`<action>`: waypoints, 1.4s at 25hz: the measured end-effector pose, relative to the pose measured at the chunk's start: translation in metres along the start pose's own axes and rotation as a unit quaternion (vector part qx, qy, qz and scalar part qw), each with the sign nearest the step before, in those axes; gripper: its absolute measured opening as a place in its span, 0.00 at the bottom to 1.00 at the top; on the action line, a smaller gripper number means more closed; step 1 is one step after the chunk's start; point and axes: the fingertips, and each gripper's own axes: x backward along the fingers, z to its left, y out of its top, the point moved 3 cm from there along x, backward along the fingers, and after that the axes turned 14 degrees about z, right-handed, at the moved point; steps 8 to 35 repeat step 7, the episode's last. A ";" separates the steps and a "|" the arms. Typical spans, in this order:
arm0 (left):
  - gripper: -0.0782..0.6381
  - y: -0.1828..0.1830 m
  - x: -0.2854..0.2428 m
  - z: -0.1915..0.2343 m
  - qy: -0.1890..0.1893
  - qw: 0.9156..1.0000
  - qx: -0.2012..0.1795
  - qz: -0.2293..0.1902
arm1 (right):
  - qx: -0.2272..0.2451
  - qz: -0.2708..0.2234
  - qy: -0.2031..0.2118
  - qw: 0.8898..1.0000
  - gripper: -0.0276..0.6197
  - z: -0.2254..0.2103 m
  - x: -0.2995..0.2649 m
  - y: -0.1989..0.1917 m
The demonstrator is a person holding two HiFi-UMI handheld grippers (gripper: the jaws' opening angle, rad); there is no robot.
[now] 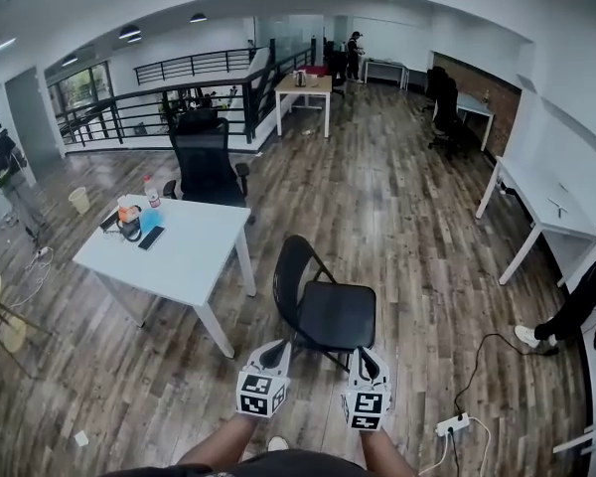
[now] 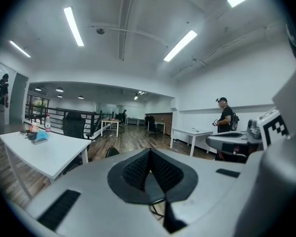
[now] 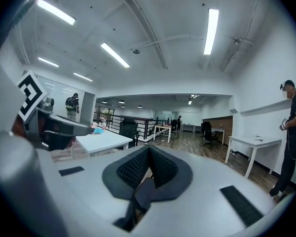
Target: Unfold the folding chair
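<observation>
Folding chair (image 1: 333, 314) near table (image 1: 194, 251) corner, open floor (image 1: 407, 217) beyond

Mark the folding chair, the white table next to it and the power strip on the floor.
folding chair (image 1: 335, 313), head view, on the black seat.
white table (image 1: 194, 248), head view, bare part of its top.
power strip (image 1: 450, 425), head view, middle of its white body.

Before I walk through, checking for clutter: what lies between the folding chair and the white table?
Head view: only bare floor between folding chair and white table.
</observation>
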 end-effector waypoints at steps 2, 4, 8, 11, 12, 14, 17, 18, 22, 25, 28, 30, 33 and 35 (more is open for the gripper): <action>0.12 0.000 0.003 -0.010 -0.001 1.000 -0.004 0.002 | 0.006 -0.006 0.003 1.000 0.06 0.001 0.006 -0.002; 0.12 0.000 0.009 -0.018 0.001 1.000 -0.007 0.003 | 0.010 -0.009 0.004 1.000 0.06 0.003 0.013 -0.006; 0.12 0.001 0.019 -0.028 0.006 1.000 -0.010 -0.002 | 0.012 -0.011 0.009 1.000 0.06 0.007 0.022 -0.010; 0.12 0.001 0.019 -0.028 0.006 1.000 -0.010 -0.002 | 0.012 -0.011 0.009 1.000 0.06 0.007 0.022 -0.010; 0.12 0.001 0.019 -0.028 0.006 1.000 -0.010 -0.002 | 0.012 -0.011 0.009 1.000 0.06 0.007 0.022 -0.010; 0.12 0.001 0.019 -0.028 0.006 1.000 -0.010 -0.002 | 0.012 -0.011 0.009 1.000 0.06 0.007 0.022 -0.010; 0.12 0.001 0.019 -0.028 0.006 1.000 -0.010 -0.002 | 0.012 -0.011 0.009 1.000 0.06 0.007 0.022 -0.010; 0.12 0.001 0.019 -0.028 0.006 1.000 -0.010 -0.002 | 0.012 -0.011 0.009 1.000 0.06 0.007 0.022 -0.010; 0.12 0.001 0.019 -0.028 0.006 1.000 -0.010 -0.002 | 0.012 -0.011 0.009 1.000 0.06 0.007 0.022 -0.010; 0.12 0.001 0.019 -0.028 0.006 1.000 -0.010 -0.002 | 0.012 -0.011 0.009 1.000 0.06 0.007 0.022 -0.010; 0.12 0.001 0.019 -0.028 0.006 1.000 -0.010 -0.002 | 0.012 -0.011 0.009 1.000 0.06 0.007 0.022 -0.010; 0.12 0.001 0.019 -0.028 0.006 1.000 -0.010 -0.002 | 0.012 -0.011 0.009 1.000 0.06 0.007 0.022 -0.010; 0.12 0.001 0.019 -0.028 0.006 1.000 -0.010 -0.002 | 0.012 -0.011 0.009 1.000 0.06 0.007 0.022 -0.010; 0.12 0.001 0.019 -0.028 0.006 1.000 -0.010 -0.002 | 0.012 -0.011 0.009 1.000 0.06 0.007 0.022 -0.010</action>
